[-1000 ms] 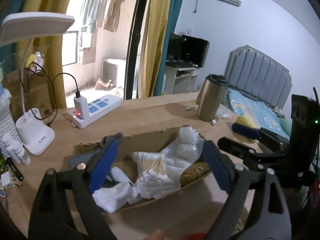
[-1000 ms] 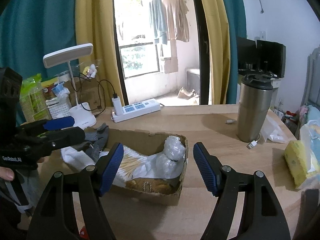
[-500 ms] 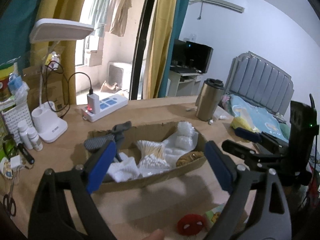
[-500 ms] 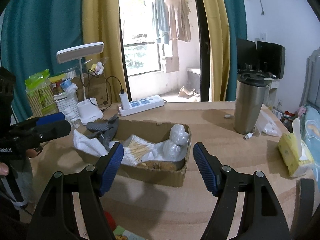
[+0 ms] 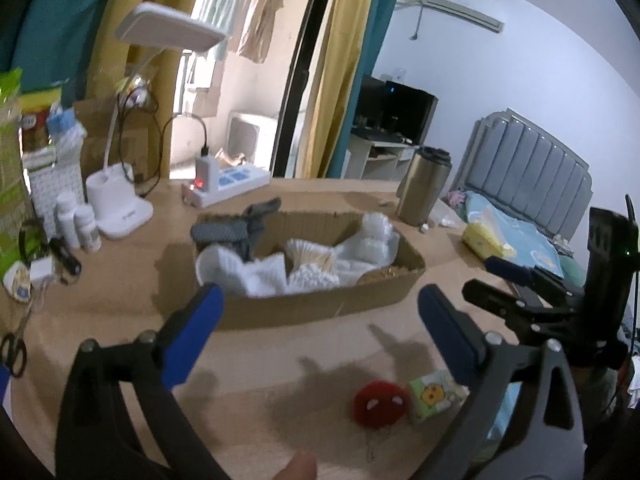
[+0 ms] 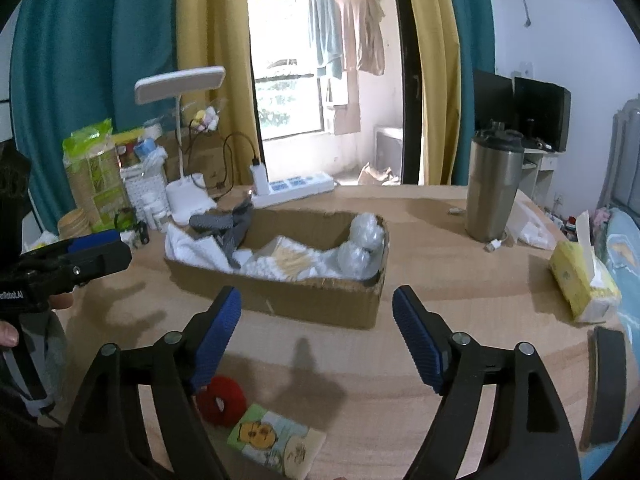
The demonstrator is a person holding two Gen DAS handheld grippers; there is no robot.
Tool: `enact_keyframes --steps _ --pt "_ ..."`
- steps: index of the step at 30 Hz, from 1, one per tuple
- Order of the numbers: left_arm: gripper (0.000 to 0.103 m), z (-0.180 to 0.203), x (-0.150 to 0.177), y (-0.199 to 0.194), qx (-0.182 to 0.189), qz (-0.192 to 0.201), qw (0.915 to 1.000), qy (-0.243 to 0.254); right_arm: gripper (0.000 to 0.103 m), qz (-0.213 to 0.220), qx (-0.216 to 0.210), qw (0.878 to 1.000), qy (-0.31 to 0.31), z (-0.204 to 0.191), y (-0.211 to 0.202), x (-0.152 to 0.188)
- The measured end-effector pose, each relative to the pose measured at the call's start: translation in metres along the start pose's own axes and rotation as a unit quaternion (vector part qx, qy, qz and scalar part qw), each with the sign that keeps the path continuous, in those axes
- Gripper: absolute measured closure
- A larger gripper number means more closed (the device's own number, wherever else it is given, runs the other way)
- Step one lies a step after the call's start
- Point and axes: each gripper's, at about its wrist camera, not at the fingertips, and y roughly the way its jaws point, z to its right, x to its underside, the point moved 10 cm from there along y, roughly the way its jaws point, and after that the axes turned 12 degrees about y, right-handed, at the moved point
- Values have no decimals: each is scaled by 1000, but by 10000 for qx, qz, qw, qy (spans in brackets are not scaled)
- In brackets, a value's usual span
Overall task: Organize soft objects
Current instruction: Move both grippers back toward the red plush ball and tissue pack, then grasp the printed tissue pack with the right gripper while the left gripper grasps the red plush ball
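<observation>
1. Both claws apart, empty: left gripper (image 5: 320,320), right gripper (image 6: 316,324).
2. Cardboard box (image 6: 320,300) part-filled; red plush (image 6: 220,400) and tissue pack (image 6: 276,440) sit on table, near side.
3. Likely next: drop onto plush, pinch.

Left tongs (image 5: 318,322) and right tongs (image 6: 316,328): black frames, blue ribbed pads. Tabletop (image 6: 440,280): light wood grain. Cardboard box (image 6: 320,300): plain brown. Box contents: white cloths (image 5: 260,272), one grey dotted glove (image 6: 224,224). Plush ball (image 5: 380,402): red with white eye patches. Tissue pack (image 6: 276,440): green and white, printed with a yellow cartoon chick. Tumbler (image 6: 494,188): steel grey, black lid. Curtains (image 6: 100,60): teal and mustard yellow.
</observation>
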Motion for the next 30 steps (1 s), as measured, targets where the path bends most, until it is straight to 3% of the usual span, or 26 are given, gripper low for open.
enact_keyframes --steps 14,30 --pt "3 4 47 -2 33 -297 9995 -81 21 -506 -111 9985 -174 -6 6 51" --pt "3 13 72 10 153 -629 9978 -126 21 -1047 -297 9933 -390 -11 19 101"
